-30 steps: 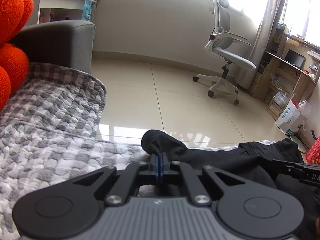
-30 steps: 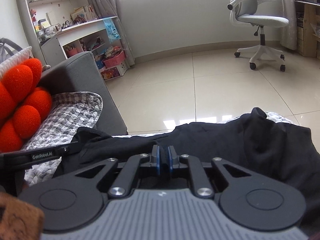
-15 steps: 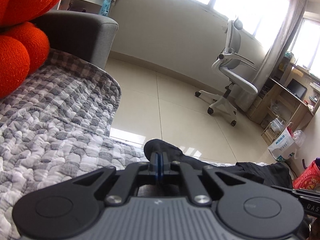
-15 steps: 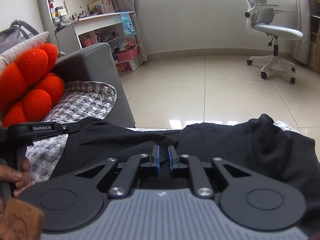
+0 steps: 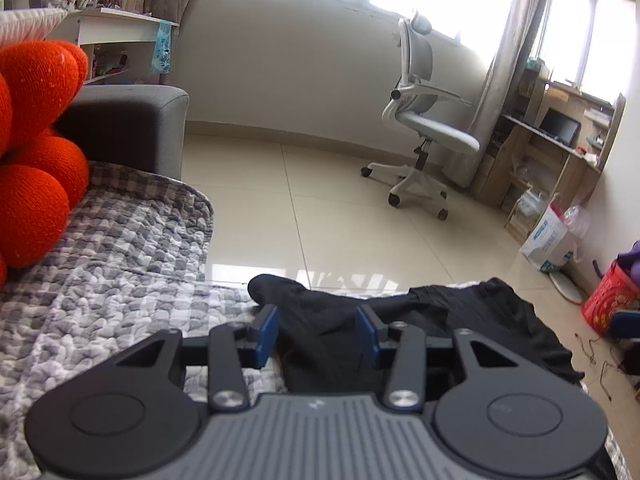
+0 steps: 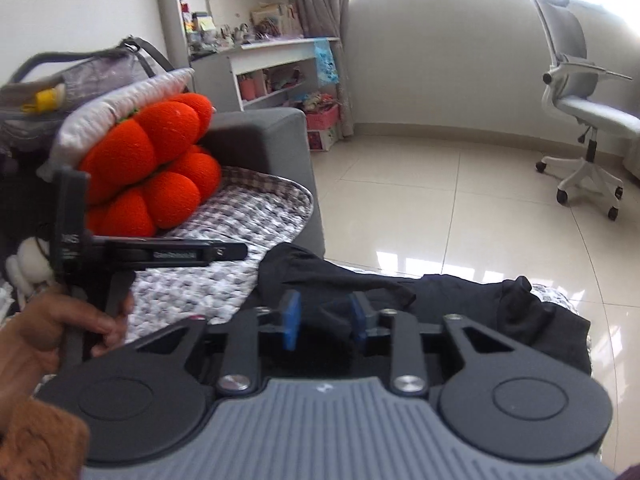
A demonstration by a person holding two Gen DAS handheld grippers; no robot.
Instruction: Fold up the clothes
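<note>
While both jaws are opening, nothing is gripped by left gripper or right gripper; black garment lies beneath on checked blanket, red cushion beside; near hem seemingly hidden.

Both wrist views low, close, facing floor; share black garment.

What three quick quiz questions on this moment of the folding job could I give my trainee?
1. True or false: the left gripper is clamped on the black garment.
2. What does the black garment lie on? A) tiled floor B) grey checked blanket C) office chair
3. What colour is the bumpy cushion beside the sofa arm?

Key: 1. False; its jaws are opening, as are the right gripper's. 2. B. 3. Orange-red.
</note>
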